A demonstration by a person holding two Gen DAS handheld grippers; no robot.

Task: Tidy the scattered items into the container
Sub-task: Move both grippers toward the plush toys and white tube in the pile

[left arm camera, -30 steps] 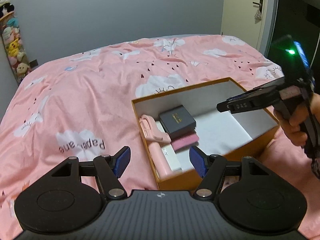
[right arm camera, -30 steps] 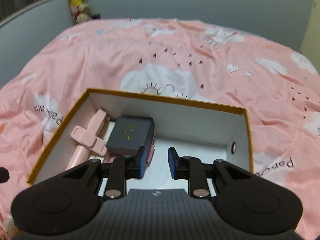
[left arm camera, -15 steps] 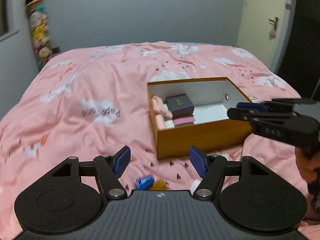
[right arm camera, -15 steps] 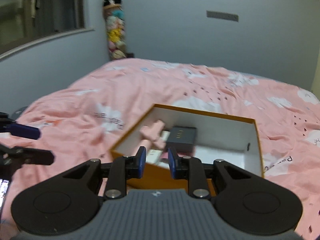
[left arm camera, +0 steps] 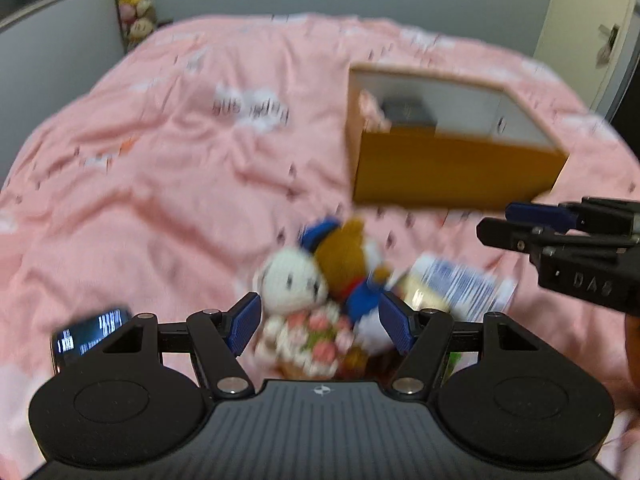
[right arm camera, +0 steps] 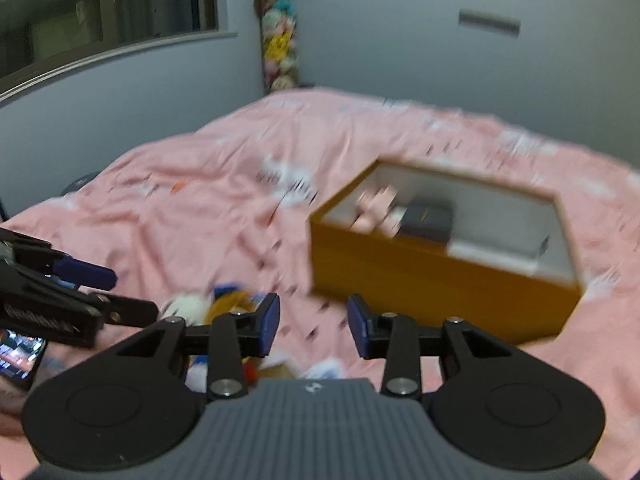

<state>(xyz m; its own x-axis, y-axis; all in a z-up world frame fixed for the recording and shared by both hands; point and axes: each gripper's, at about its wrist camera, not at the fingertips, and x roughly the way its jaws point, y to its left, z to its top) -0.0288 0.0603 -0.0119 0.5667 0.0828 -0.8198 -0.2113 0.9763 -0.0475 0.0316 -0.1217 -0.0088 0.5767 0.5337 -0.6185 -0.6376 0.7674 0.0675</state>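
An orange box (left arm camera: pixel 452 172) (right arm camera: pixel 432 280) with a white inside stands on the pink bedspread and holds a dark case (right arm camera: pixel 428 218) and pink items (right arm camera: pixel 376 210). In front of it lie a white plush toy (left arm camera: pixel 292 280), a brown and blue plush toy (left arm camera: pixel 348 256) and a blue-striped packet (left arm camera: pixel 460 284). My left gripper (left arm camera: pixel 320 324) hovers open just above the plush toys, which show between its jaws untouched. My right gripper (right arm camera: pixel 312 326) is opening over bare bedspread with nothing between its jaws; the toys (right arm camera: pixel 208 304) sit to its left.
A lit phone (left arm camera: pixel 88 332) (right arm camera: pixel 20 354) lies on the bedspread (left arm camera: pixel 160 160) at the near left. A column of soft toys (right arm camera: pixel 278 40) hangs in the far corner by a window. A door (left arm camera: pixel 592 24) is at the far right.
Both grippers have drawn back from over the box toward the near side of the bed. The plush toys, packet and phone have come into view. The right jaws have spread wider.
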